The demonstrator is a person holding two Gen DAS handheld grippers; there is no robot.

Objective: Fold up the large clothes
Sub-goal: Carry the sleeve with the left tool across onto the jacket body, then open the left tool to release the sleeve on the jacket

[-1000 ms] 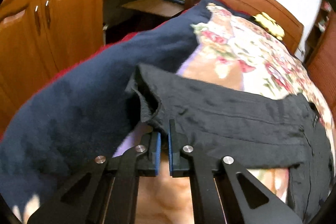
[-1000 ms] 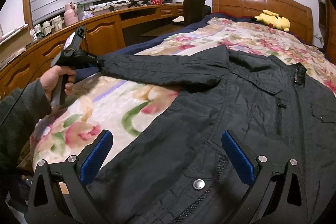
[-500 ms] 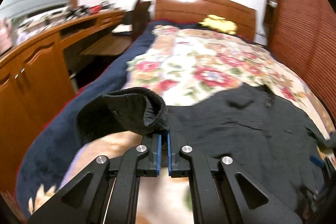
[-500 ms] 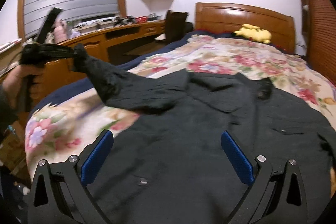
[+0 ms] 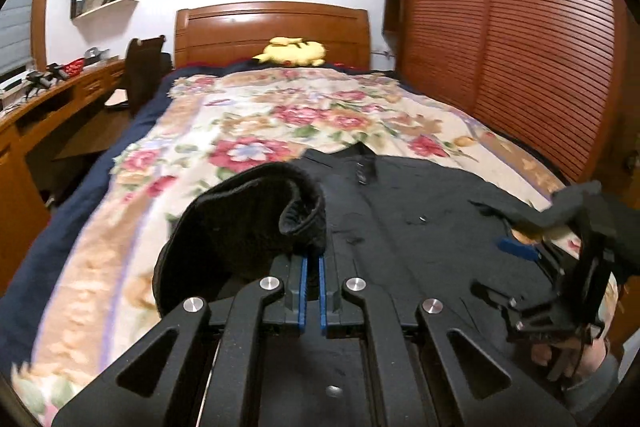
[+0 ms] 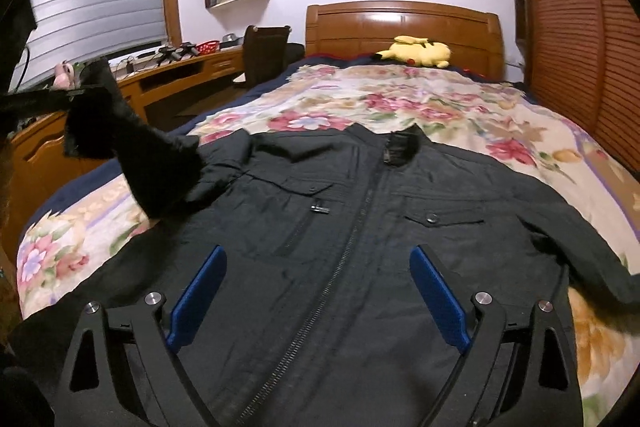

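On the bed's floral blanket (image 6: 420, 103) lies a black jacket (image 6: 360, 227), front up, zipper closed down the middle, collar toward the wooden headboard (image 6: 404, 27). Left gripper (image 5: 313, 267): blue pads pressed nearly together, pinching the ribbed cuff of the jacket's sleeve (image 5: 248, 223); cuff curls over the fingertips, raised off the blanket. From the right wrist view the same sleeve (image 6: 140, 163) runs up and left from the shoulder to the left gripper at the frame edge, clear of the bed. Right gripper (image 6: 318, 303): jaws spread wide, blue pads (image 6: 198, 299) on either side of the lower zipper line, hovering over the jacket's hem area; contact with the fabric can't be confirmed. It also shows in the left wrist view (image 5: 516, 247) at far right, low over the jacket's other side. Other sleeve (image 6: 568, 247) lies flat, angled out to the right on the blanket. Yellow plush toy (image 6: 416, 53) sits by the headboard. Wooden desk (image 6: 168, 83) runs along the left with a chair (image 6: 266, 53) at it; slatted wardrobe doors (image 5: 512, 27) on the right.
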